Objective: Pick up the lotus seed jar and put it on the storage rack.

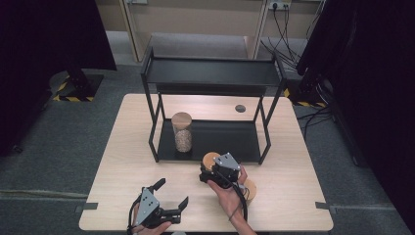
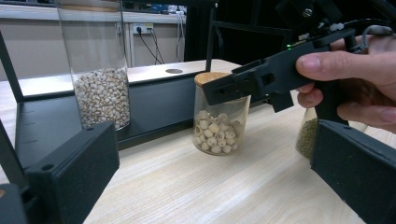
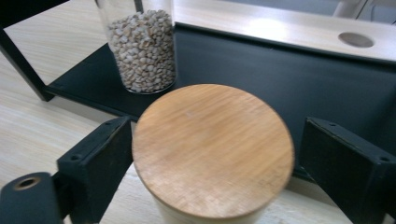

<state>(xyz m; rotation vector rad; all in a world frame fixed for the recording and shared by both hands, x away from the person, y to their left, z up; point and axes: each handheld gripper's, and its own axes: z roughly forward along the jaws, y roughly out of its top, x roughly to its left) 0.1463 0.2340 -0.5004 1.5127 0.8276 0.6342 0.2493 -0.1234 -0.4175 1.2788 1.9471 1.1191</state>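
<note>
A short glass jar [image 2: 216, 130] of pale round seeds, with a wooden lid [image 3: 212, 149], stands on the table just in front of the black shelf rack [image 1: 210, 73]. My right gripper [image 3: 219, 135] is open, with one jaw on each side of that lid; a small gap shows at the right jaw. The same right gripper [image 2: 224, 91] appears held in a hand, level with the jar's lid. My left gripper [image 1: 173, 191] is open and holds nothing near the table's front edge, pointing toward the jars. A tall jar of grain [image 1: 182, 132] stands on the rack's lower shelf.
A third jar [image 2: 307, 135] with green contents stands on the table behind the right hand [image 1: 227, 196]. The rack's uprights and lower shelf edge [image 3: 261, 79] lie close behind the short jar. A round hole [image 1: 240, 108] sits in the tabletop at the back.
</note>
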